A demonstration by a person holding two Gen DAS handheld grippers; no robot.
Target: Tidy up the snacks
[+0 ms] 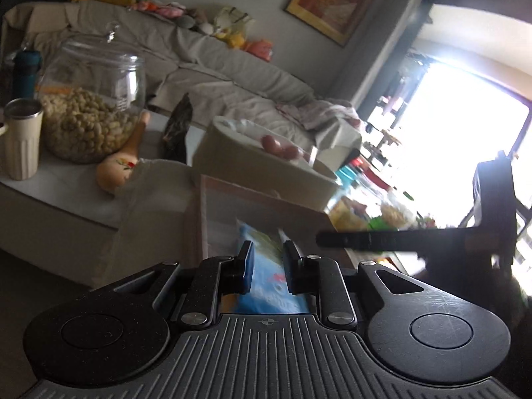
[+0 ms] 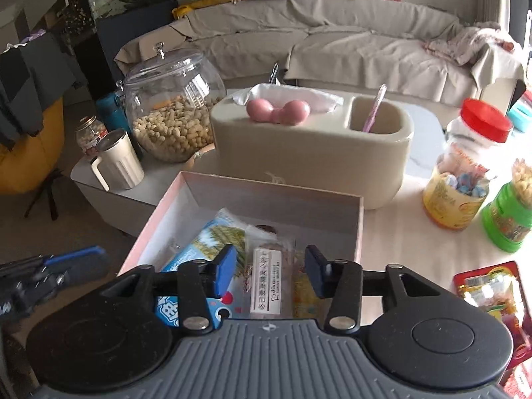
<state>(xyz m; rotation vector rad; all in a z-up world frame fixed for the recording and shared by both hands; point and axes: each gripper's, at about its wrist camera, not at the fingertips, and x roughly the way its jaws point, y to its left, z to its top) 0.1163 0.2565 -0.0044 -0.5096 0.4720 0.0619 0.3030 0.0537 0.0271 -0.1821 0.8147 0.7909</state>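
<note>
Left hand-held gripper point(image 1: 268, 259) hovers, jaws apart, over blue snack packet point(image 1: 266, 286) in box point(image 1: 266, 204).

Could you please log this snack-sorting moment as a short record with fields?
box: pink open box on the table, holding snacks
contents: blue snack packet, clear-wrapped white bar
right gripper: open above the box, holding nothing
left gripper: open, over the blue packet
behind box: beige tissue holder, peanut jar
right of box: red-lidded jar, green tub
</note>
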